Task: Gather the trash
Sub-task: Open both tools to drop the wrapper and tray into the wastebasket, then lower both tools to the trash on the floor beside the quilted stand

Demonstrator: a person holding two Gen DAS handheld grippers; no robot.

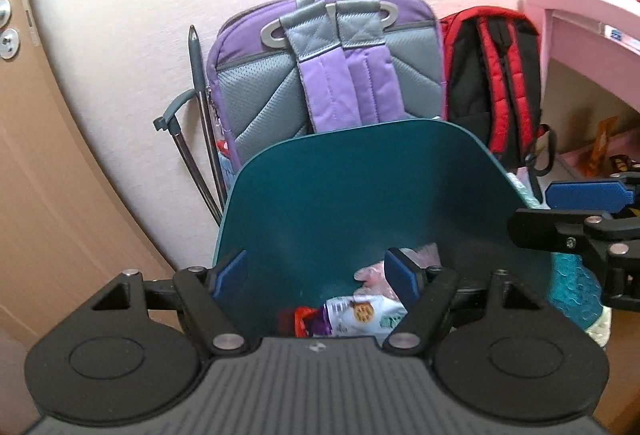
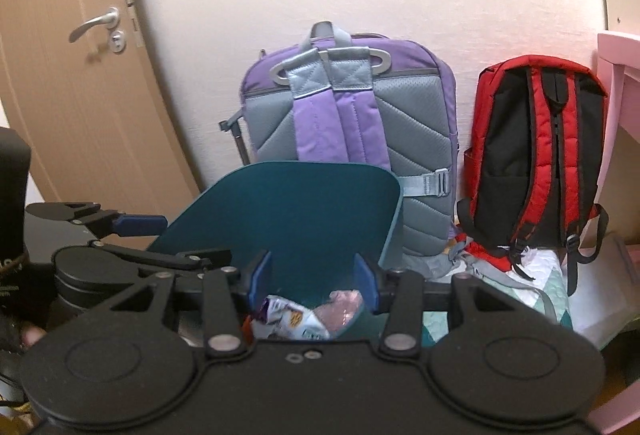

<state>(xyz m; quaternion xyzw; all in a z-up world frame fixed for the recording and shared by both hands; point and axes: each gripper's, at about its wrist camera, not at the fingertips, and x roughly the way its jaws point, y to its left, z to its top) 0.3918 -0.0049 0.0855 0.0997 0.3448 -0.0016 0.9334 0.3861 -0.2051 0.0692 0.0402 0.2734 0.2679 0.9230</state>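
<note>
left gripper (image 1: pixel 316 277): jaws spread wide, nothing between the blue pads; tipped down over the mouth of the bin
right gripper (image 2: pixel 313 277): jaws parted, nothing gripped; alongside the left one, also aimed down into the bin
teal bin (image 1: pixel 360 195): directly ahead of and under both grippers, its tall back wall rising beyond the fingertips
trash in bin: white printed wrapper (image 1: pixel 360 315) just below the left fingertips, pink crumpled wrapper (image 1: pixel 380 275) behind it, red-orange scrap (image 1: pixel 300 317) to its left; all lie on the bin floor, free of both grippers
done, as judged: at least three pieces already binned; both grippers empty, so a drop looks complete
left, as judged: no loose trash in sight; the floor nearest the grippers is hidden by them
beyond the bin: purple backpack (image 2: pixel 348 115) and red backpack (image 2: pixel 536 155) against the wall, not trash
</note>
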